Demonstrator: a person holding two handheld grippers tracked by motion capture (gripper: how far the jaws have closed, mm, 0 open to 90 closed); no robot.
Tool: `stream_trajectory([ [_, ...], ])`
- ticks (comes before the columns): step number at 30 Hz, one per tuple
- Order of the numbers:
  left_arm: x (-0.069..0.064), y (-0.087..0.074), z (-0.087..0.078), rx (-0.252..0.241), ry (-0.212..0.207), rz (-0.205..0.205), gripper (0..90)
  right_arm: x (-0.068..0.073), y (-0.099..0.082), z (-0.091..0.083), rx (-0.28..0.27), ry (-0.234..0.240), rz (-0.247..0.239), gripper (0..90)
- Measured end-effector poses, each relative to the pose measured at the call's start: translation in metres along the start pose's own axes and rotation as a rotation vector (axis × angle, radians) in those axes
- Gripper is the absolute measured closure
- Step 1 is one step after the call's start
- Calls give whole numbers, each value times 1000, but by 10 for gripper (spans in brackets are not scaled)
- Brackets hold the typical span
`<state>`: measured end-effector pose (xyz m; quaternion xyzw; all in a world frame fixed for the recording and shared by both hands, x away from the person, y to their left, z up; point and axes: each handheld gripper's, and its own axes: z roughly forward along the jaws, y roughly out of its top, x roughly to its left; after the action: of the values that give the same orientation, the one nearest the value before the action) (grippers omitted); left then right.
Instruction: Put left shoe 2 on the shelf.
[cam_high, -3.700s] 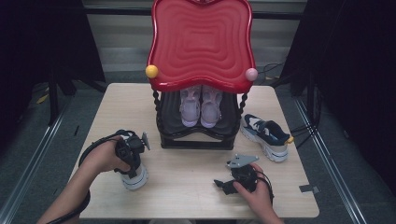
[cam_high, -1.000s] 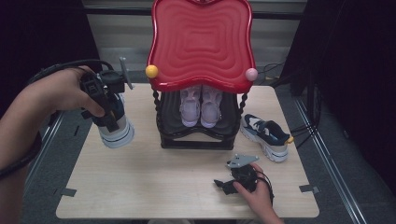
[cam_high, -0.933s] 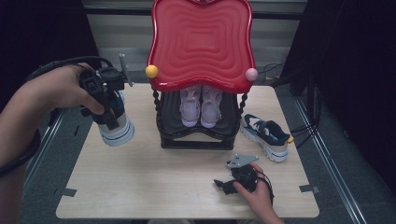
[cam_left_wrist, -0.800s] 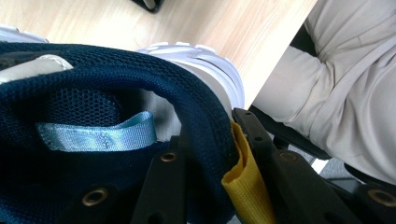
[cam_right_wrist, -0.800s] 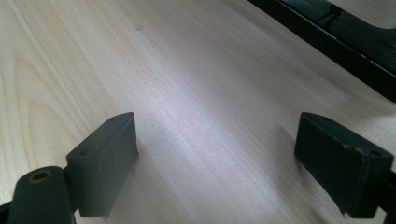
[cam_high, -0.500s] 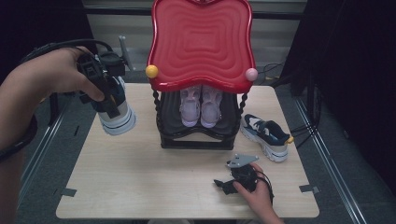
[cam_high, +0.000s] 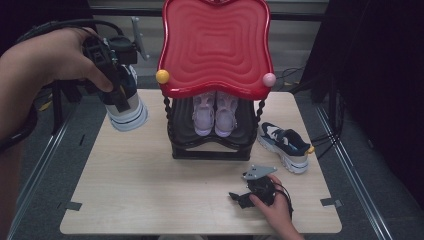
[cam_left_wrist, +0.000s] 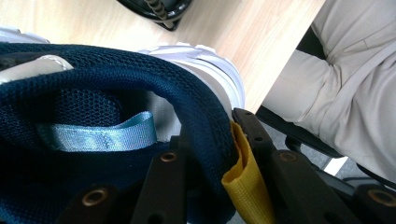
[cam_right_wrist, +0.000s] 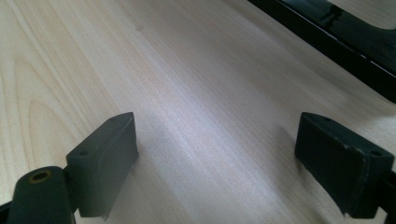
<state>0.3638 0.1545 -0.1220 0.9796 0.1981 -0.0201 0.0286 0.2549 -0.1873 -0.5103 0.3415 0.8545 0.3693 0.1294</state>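
Observation:
A navy and white sneaker (cam_high: 128, 112) hangs in the air left of the red-topped shoe rack (cam_high: 216, 45), sole toward the table. My left gripper (cam_high: 119, 95) is shut on its heel collar. In the left gripper view the jaws pinch the navy mesh collar (cam_left_wrist: 140, 74) beside a yellow pull tab (cam_left_wrist: 243, 186). The matching sneaker (cam_high: 284, 145) lies on the table right of the rack. My right gripper (cam_high: 241, 198) rests near the table's front edge, open, with bare wood between its pads (cam_right_wrist: 105, 163).
A pair of lilac shoes (cam_high: 215, 112) stands on the rack's black lower shelf. The rack has a yellow knob (cam_high: 162, 76) and a pink knob (cam_high: 269, 79) at its front corners. The wooden table (cam_high: 140, 185) has tape marks at its front corners.
My left hand has lifted the sneaker from the table's left front and carried it higher and farther back, beside the rack's top. The right hand has stayed put.

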Motion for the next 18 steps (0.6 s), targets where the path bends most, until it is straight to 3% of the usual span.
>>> stream_trajectory([
  [5, -4, 7, -13, -12, 28, 11, 747, 0, 0, 0, 0, 0, -1, 124],
  [10, -7, 17, -28, -20, 69, 53, 750, 0, 0, 0, 0, 1, -1, 124],
  [18, -12, 36, -44, -49, 129, 89, 751, 0, 0, 0, 0, 0, -2, 124],
])
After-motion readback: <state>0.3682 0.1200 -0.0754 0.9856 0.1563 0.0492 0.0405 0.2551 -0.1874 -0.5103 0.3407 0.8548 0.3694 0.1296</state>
